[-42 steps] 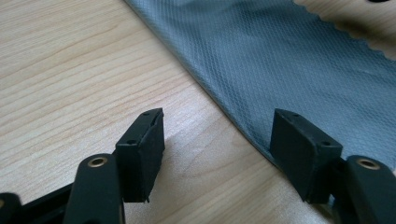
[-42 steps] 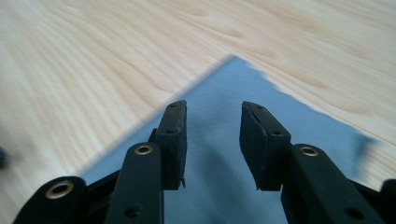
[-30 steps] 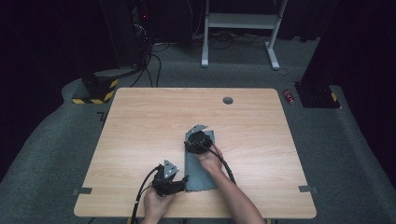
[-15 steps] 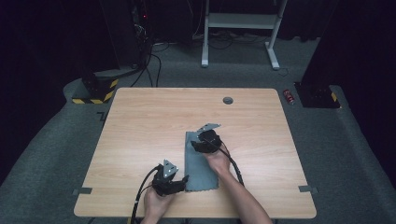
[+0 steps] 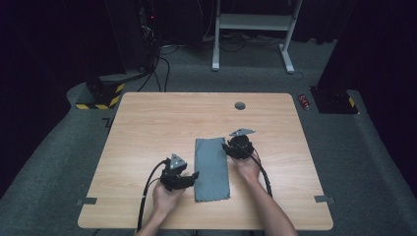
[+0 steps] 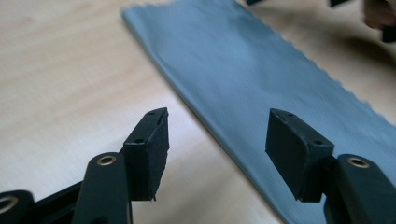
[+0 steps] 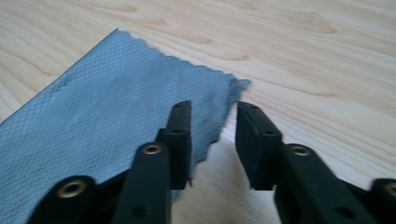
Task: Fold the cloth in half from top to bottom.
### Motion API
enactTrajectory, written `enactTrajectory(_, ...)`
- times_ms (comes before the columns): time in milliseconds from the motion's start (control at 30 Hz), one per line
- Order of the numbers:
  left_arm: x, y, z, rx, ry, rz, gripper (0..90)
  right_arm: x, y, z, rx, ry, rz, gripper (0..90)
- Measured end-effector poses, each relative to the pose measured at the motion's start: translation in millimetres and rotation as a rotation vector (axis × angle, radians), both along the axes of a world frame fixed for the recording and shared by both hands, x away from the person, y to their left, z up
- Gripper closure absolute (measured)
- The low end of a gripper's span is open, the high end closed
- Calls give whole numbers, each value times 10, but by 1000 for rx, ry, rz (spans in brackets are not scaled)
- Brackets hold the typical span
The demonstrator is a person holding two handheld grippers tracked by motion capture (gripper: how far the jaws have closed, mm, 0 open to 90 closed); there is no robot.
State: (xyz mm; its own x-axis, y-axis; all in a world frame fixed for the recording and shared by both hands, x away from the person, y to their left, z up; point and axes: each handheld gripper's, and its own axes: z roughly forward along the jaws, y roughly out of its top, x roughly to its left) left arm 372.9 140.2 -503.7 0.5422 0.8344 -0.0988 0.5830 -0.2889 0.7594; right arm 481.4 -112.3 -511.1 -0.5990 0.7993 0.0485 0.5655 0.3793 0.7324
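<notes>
A grey-blue cloth (image 5: pixel 211 169) lies flat as a long folded strip on the wooden table (image 5: pixel 162 118). My left gripper (image 5: pixel 193 177) is at the strip's left edge near its front end. Its jaws are open and have just been closing a little; in the left gripper view (image 6: pixel 217 135) the edge of the cloth (image 6: pixel 261 70) runs under the gap, untouched. My right gripper (image 5: pixel 230 147) sits at the strip's far right corner. Its jaws (image 7: pixel 212 126) have just been closing to a narrow gap over the ragged edge of the cloth (image 7: pixel 93 116), without pinching it.
A round cable hole (image 5: pixel 240 105) is in the table near its far edge. Bare wood surrounds the cloth. On the floor behind are a white desk frame (image 5: pixel 251 29), a yellow-and-black striped base (image 5: pixel 101 98) and a small red object (image 5: pixel 305 101).
My right gripper has slid rightward across the cloth to its right edge, uncovering the strip's far end. My left gripper has shifted slightly away from the table's front.
</notes>
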Motion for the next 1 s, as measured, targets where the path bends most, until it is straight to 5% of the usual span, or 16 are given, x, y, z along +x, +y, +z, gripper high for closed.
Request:
enactTrajectory(267,542,61,37,-18,38,72,426,50,-48,7,26,7,-53,722)
enactTrajectory(500,857,-24,0,17,51,101,429,86,3,-37,55,13,-99,652)
enactTrajectory(567,974,-58,-41,44,84,111,412,92,17,-33,62,6,-119,636)
enactTrajectory(833,1106,-41,-147,-2,67,165,419,182,84,-47,31,16,-137,599)
enactTrajectory(1000,1179,-133,-106,91,84,126,397,212,156,-73,-1,14,-136,596)
